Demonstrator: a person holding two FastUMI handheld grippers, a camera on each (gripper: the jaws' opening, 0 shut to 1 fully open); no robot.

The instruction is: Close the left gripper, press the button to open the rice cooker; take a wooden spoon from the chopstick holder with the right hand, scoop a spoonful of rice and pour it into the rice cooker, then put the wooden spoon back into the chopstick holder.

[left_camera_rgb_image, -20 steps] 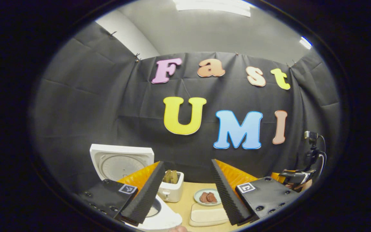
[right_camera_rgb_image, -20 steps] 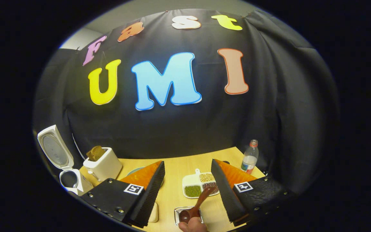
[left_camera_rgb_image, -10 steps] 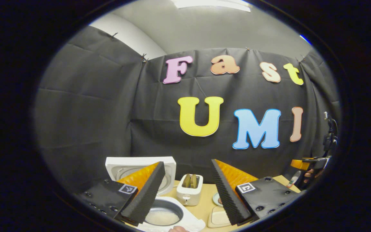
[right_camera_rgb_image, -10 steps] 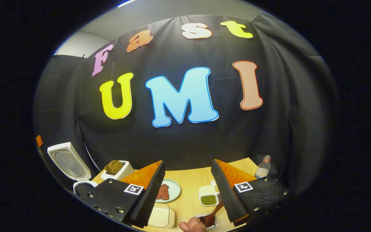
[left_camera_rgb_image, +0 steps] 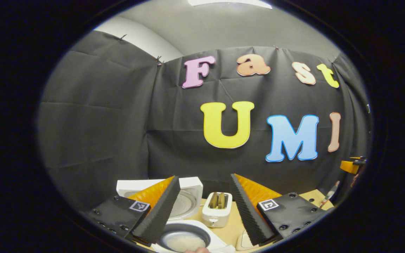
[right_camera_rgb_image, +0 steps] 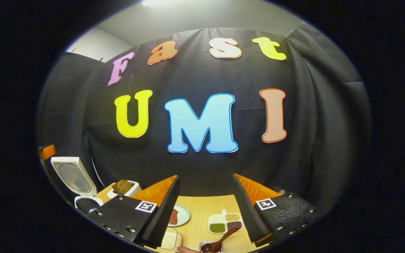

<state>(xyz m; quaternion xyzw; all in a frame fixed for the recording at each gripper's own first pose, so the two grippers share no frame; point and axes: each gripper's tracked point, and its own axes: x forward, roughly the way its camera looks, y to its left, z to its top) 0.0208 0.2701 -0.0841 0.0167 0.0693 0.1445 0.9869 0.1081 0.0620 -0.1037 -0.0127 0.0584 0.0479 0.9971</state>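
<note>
The left gripper (left_camera_rgb_image: 205,207) stands with its fingers spread wide and nothing between them, hanging above the rice cooker (left_camera_rgb_image: 185,240). In the left gripper view the cooker's lid (left_camera_rgb_image: 188,196) is tipped up and back, so the button press looks done, and the inner pot (left_camera_rgb_image: 184,243) shows a pale layer at its bottom, probably rice, though it lies at the very edge of the view. A white toaster (left_camera_rgb_image: 217,211) with bread in its slots stands just beside the cooker on the wooden table (left_camera_rgb_image: 236,225). Far to the right, the other gripper shows as a small orange shape (left_camera_rgb_image: 351,165) at the rim.

In the right gripper view, the right gripper (right_camera_rgb_image: 206,211) is likewise wide apart and holds nothing. The wooden spoon (right_camera_rgb_image: 218,243) lies low between its fingers, its bowl in a small metal dish (right_camera_rgb_image: 210,246) and its handle slanting up toward a divided tray of beans (right_camera_rgb_image: 225,223). A fingertip (right_camera_rgb_image: 185,249) shows at the bottom edge. I judge the scooping step is in hand: the next move calls for both fingers to close on the spoon's handle, then a level carry left to the open cooker (right_camera_rgb_image: 83,196). The toaster (right_camera_rgb_image: 123,188) and a plate of meat (right_camera_rgb_image: 179,215) stand along that way, so the spoon should pass above them.
</note>
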